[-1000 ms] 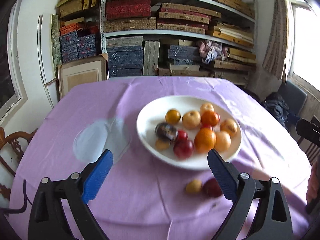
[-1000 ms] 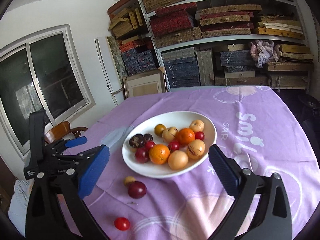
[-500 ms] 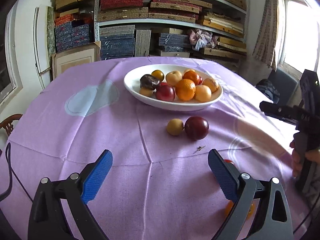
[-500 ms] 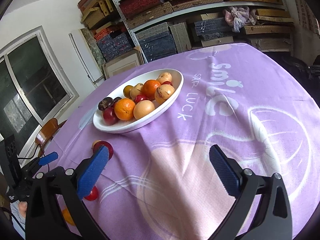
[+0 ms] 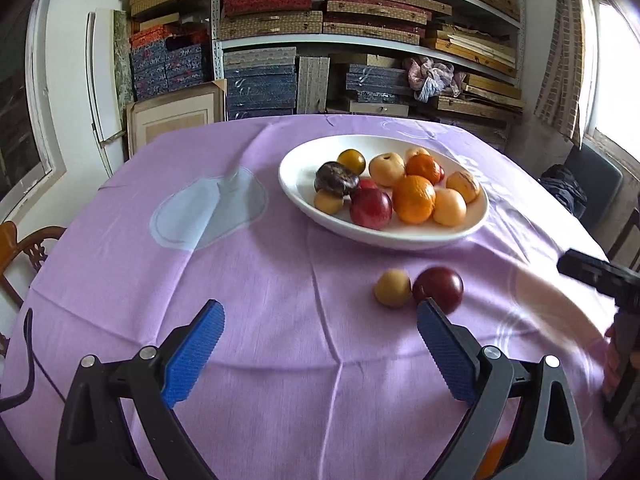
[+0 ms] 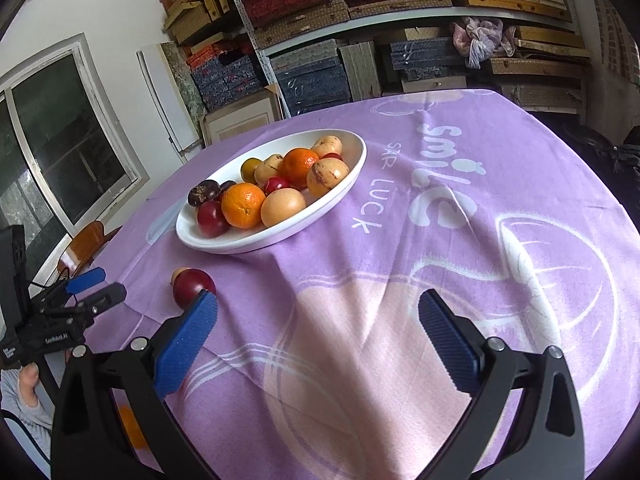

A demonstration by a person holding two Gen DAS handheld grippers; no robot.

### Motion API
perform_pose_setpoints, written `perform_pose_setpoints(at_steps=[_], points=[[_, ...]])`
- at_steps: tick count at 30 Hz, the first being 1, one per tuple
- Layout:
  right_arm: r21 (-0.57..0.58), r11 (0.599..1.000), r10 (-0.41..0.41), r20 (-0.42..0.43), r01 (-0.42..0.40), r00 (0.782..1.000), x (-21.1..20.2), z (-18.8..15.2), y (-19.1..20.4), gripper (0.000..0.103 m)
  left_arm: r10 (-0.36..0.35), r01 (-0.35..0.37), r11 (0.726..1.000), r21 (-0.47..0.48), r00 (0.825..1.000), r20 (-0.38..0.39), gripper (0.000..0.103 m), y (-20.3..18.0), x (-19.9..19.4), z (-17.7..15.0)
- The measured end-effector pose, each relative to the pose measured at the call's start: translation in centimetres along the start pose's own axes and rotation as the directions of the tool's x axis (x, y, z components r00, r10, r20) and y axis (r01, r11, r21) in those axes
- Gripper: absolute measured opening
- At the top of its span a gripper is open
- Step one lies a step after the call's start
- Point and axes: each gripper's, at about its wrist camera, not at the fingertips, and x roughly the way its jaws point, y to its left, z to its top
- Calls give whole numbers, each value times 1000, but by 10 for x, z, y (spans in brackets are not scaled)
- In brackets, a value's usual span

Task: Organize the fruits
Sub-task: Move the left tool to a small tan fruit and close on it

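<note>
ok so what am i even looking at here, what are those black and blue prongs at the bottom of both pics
Those are hand-held claws, one per hand, each with a camera looking along its blue-padded fingers. One picture is from the left claw, the other from the right claw. Both are open and hold nothing. On the purple tablecloth sits a white oval bowl of mixed fruit. Beside it, loose on the cloth, lie a dark red plum and a small yellow-tan round fruit. An orange fruit shows partly behind the right claw's frame.
</note>
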Motion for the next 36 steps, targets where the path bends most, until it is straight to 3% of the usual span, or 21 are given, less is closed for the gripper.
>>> perform_pose_setpoints(at_steps=[4,10,17,21,25,28,30,36], points=[[31,999,5,-22,-5,1000,5,0,-7,99,-20,20,1000,-18,999,-36,98,-3,19,16],[82,997,14,-73,-8,997,15,0,-16,99,-113,109,992,-64,991,-65,98,-6,37,20],[82,997,17,-85,-10,996,19,-1,-15,99,-122,114,991,-68,984,-130,98,-5,59,17],[86,996,16,-80,-9,997,19,-1,-15,99,-63,64,998,-1,985,-163,100,-2,61,13],[79,997,14,-76,-8,997,18,-2,-15,99,65,-61,998,35,990,-128,100,15,46,6],[69,998,16,-75,-11,997,17,-2,-12,99,25,-26,1000,-8,997,-73,100,23,31,6],[69,998,18,-78,-12,997,18,-2,-12,99,-12,13,1000,10,999,-39,100,17,28,8],[79,997,18,-80,-11,997,18,-2,-15,99,40,-29,990,140,996,-78,100,-11,49,7]])
